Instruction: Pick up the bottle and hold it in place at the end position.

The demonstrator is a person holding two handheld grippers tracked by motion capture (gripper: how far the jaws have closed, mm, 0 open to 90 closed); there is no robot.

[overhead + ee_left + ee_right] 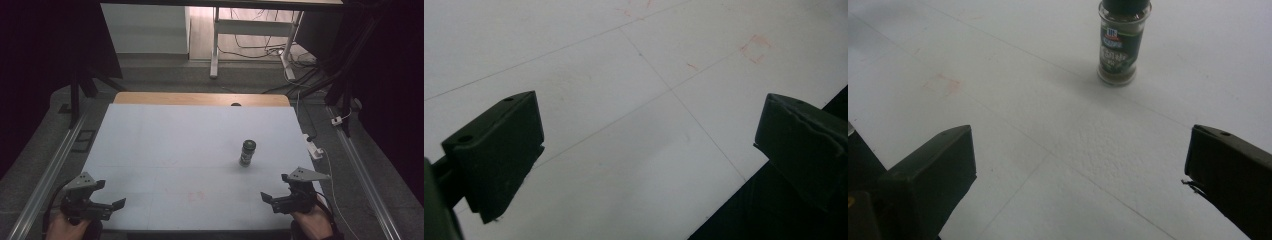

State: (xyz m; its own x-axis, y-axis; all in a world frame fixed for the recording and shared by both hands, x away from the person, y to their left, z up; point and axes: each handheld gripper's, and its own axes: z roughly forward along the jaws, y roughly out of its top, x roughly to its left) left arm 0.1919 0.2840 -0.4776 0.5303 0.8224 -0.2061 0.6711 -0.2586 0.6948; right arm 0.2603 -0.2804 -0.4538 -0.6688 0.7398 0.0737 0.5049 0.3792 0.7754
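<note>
High view: I hold the left gripper (112,194) at the near-left corner of the white table (165,145) and the right gripper (274,187) at the near-right corner, each with its jaws spread wide and nothing between them. The spice jar (247,153) stands upright right of centre, well apart from the left gripper and nearer the right one. Right gripper view: the spice jar (1118,42) lies ahead of my right gripper (1080,165), beyond the gap of its jaws and untouched. I judge the work barely begun; approach, grasp and whatever follows all remain. Left gripper view: bare tabletop with faint red marks (755,48) ahead of my left gripper (646,150). The jar's cap is cut off at the top edge of the right gripper view, and its label text below the brand mark is too blurred to read.
</note>
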